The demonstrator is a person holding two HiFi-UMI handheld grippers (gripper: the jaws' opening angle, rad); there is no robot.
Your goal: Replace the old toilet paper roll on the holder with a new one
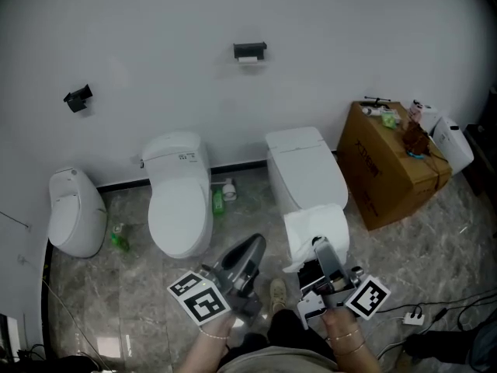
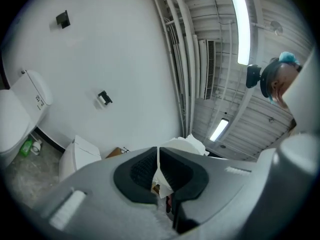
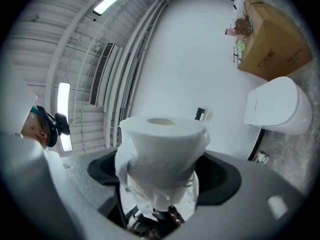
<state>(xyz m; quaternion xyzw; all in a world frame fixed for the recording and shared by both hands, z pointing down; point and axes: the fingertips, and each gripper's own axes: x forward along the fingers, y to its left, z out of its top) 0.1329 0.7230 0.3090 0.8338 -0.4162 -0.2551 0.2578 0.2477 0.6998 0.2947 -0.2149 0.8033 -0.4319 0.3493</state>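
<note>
Right gripper (image 3: 162, 181): jaws spread wide and clamped on the sides of the new roll (image 3: 161, 144), which stands upright between them, core hole up.

Left gripper (image 2: 159, 170): jaws closed to a slit, with what appears to be a thin scrap of tissue (image 2: 160, 185) pinched between the pads.

Location: the roll is held low in front of the person, above the floor and near the rightmost toilet (image 1: 304, 169). The holder (image 1: 249, 51) is on the wall, well apart from both grippers. A little white shows at it, so the old roll appears not yet removed.

Condition of the roll: full and white, but its outer layers are loose, creased and ragged, with tissue hanging below the grip.

Risks:
- The soft roll may crush or slip in the clamp, since the jaws bear on loose outer wraps rather than the firm body.
- The hanging tissue may unwind or snag during the reach to the wall.
- The left jaws are occupied by the scrap, which could hamper clearing the holder.
</note>
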